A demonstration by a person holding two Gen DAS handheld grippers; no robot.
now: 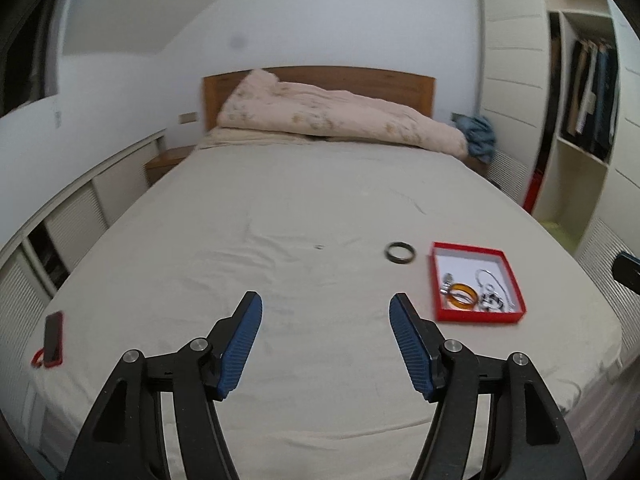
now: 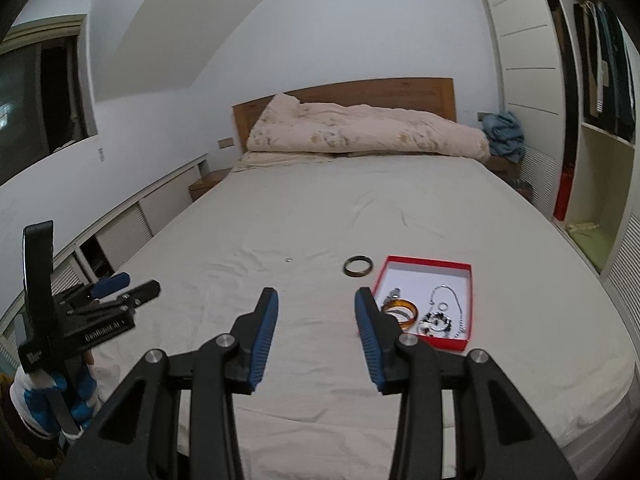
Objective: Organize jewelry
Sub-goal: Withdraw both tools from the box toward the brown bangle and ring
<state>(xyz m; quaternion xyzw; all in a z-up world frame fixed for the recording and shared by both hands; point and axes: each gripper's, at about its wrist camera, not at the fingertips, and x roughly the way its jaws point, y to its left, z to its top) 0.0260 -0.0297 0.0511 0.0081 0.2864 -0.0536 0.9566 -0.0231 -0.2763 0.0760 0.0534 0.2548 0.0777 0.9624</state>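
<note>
We held the left gripper and right gripper apart and empty above the beige bedsheet, the shallow red cardboard box on the right already holding an amber bangle and silver chains, while a dark round bangle and a tiny silver ring lay loose left of it.

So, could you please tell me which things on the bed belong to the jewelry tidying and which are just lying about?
Job:
red box
amber bangle
silver chain
dark bangle
small ring

Lying about:
red phone
quilt
blue cloth
</note>
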